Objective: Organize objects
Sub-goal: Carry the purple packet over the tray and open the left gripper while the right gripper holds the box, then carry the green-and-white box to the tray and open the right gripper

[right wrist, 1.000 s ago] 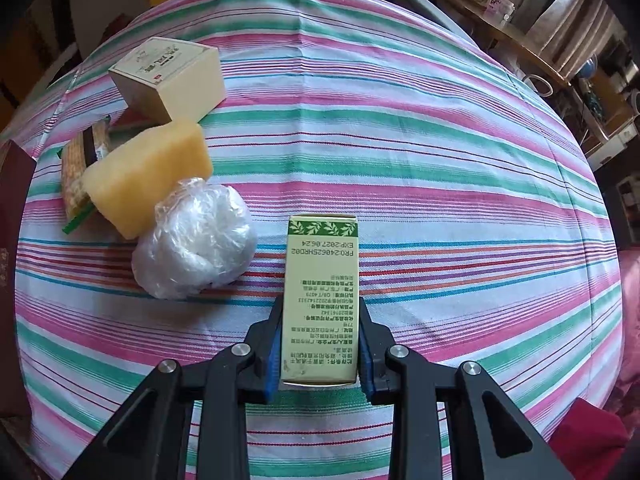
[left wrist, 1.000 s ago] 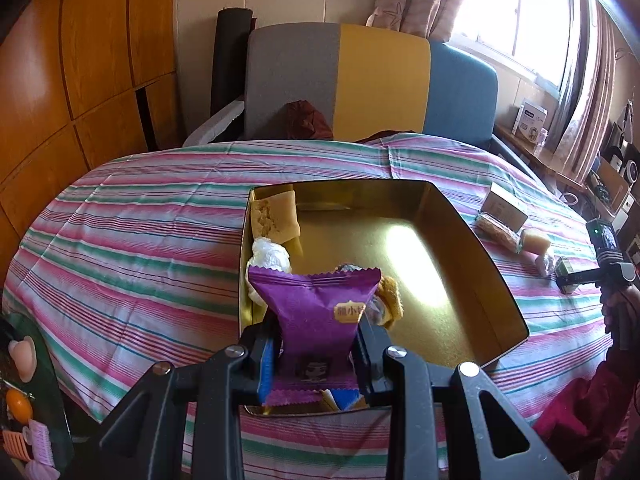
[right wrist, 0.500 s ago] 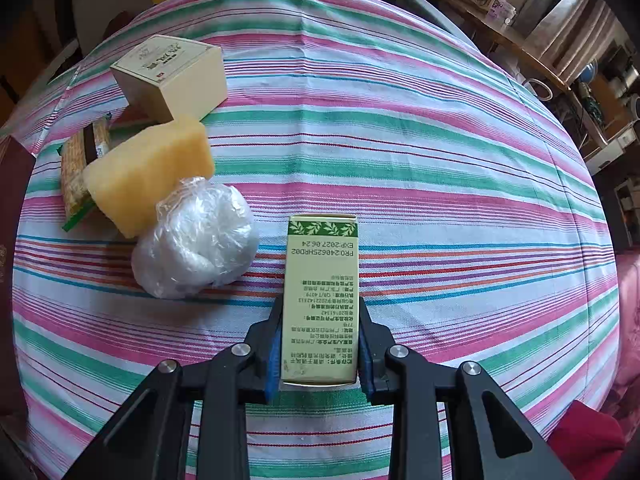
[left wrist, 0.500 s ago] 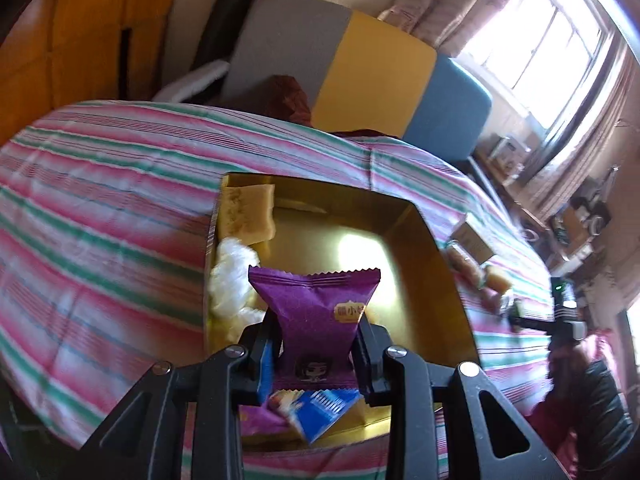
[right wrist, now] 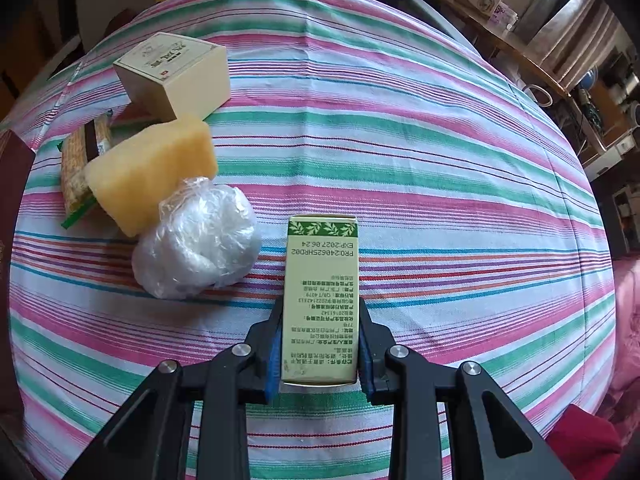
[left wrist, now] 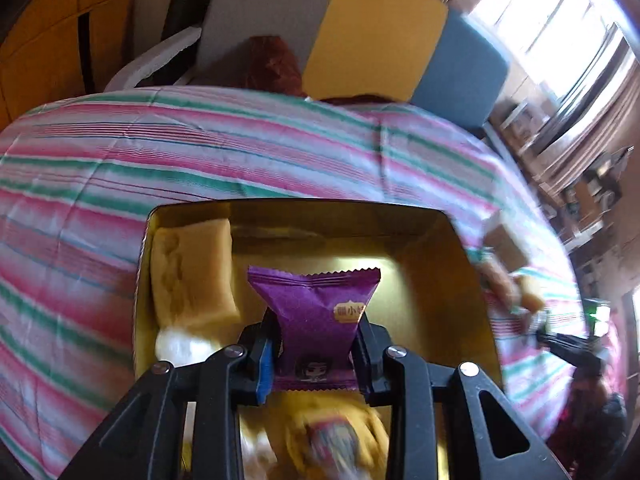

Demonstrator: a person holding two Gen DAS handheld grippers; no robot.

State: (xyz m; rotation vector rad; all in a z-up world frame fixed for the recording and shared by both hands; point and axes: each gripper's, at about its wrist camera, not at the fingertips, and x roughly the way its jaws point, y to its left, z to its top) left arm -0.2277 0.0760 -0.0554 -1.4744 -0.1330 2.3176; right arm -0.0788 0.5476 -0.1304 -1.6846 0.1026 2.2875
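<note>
My left gripper [left wrist: 316, 354] is shut on a purple snack packet [left wrist: 316, 312] and holds it over the gold tin tray [left wrist: 460, 264]. In the tray lie a yellow bread packet [left wrist: 192, 276], a white wrapped ball [left wrist: 176, 346] and a yellow snack packet [left wrist: 332, 436] under the gripper. My right gripper [right wrist: 320, 354] is shut on a green and cream box [right wrist: 322, 300], low over the striped tablecloth [right wrist: 420, 152]. Left of it sit a white wrapped ball [right wrist: 196, 248], a yellow sponge-like block [right wrist: 152, 172], a cereal bar [right wrist: 82, 156] and a beige box [right wrist: 176, 76].
The round table wears a pink, green and white striped cloth [left wrist: 200, 152]. A grey, yellow and blue sofa [left wrist: 360, 36] stands behind it. Shelves and clutter [right wrist: 560, 60] line the right side. A dark red edge [right wrist: 12, 184] shows at the left of the right wrist view.
My left gripper has moved forward over the tray with the purple packet, now above the tray's near contents. My right gripper has stayed almost still with the box.
</note>
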